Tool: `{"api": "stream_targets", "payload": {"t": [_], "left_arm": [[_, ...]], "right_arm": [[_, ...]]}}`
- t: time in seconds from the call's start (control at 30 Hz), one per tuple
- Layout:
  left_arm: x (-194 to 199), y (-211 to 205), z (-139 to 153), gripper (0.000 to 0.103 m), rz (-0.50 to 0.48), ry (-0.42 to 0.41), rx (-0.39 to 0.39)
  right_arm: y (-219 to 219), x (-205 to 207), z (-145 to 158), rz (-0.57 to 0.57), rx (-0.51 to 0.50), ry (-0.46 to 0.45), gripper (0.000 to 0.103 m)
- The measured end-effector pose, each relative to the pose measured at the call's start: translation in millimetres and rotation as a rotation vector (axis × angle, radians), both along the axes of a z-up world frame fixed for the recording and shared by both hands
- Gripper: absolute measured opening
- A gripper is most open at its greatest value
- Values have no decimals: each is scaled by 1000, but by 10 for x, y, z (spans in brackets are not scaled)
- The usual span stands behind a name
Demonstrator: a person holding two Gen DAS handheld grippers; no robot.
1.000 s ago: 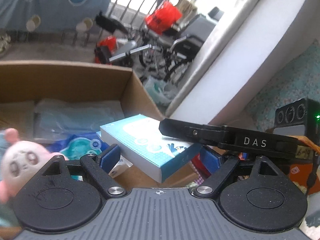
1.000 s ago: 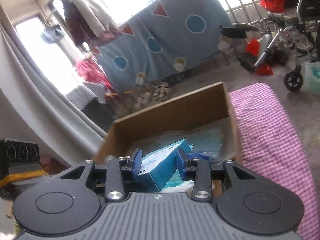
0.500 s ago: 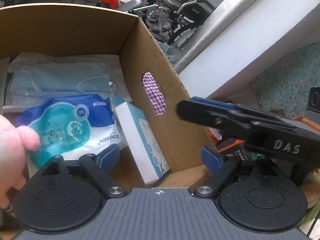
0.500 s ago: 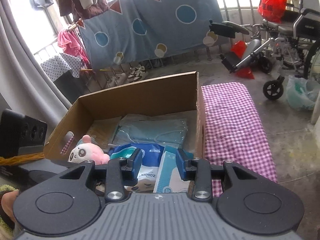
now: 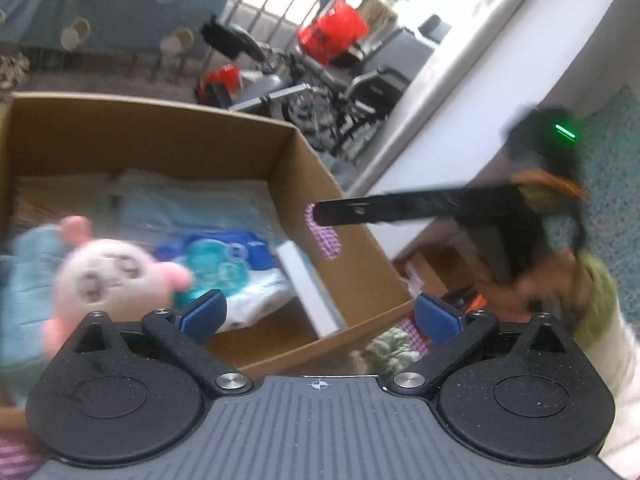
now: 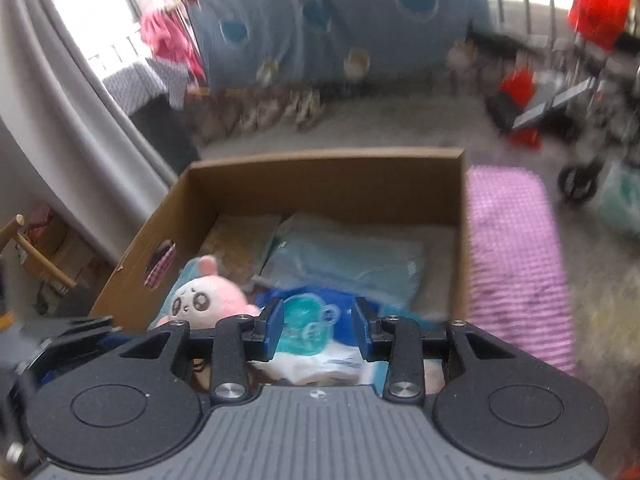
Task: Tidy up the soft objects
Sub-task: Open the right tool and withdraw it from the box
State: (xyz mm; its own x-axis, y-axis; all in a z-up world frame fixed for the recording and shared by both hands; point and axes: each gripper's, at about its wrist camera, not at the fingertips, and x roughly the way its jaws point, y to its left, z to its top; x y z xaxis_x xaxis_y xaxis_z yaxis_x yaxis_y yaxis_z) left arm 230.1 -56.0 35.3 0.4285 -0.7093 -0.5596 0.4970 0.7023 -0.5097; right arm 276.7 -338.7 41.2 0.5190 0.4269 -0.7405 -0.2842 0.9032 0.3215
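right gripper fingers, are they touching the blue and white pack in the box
Apart. The right wrist view shows the right gripper with nothing pinched; the blue and white pack lies below, inside the cardboard box.

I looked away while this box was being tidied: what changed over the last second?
The blue-and-white box, earlier tilted between the right gripper's jaws, now stands on edge against the cardboard box's side wall, clear of those jaws, which are empty. The left gripper's jaws have just been opening wider, with nothing between them. The pink plush and the wipes pack stayed inside.
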Motion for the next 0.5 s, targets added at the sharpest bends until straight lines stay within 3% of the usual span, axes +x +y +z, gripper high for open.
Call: {"api": "stream_targets", "payload": {"t": [0.13,0.3,0.43,0.5], "left_arm": [[-127,258,6,101,32,-14,-13],[-190,430,-77,101,59,-2,-52],[-190,477,-154,101,50,5,-82],[-202,561,-194,101,50,5,-97]], "right_arm": [[307,479,-167,21,-18,146,49],[504,983,-543,-65,-59,321,51],[525,1103,-795,-118,-85,418,51],[561,1068,-802,-120,-81,428,61]]}}
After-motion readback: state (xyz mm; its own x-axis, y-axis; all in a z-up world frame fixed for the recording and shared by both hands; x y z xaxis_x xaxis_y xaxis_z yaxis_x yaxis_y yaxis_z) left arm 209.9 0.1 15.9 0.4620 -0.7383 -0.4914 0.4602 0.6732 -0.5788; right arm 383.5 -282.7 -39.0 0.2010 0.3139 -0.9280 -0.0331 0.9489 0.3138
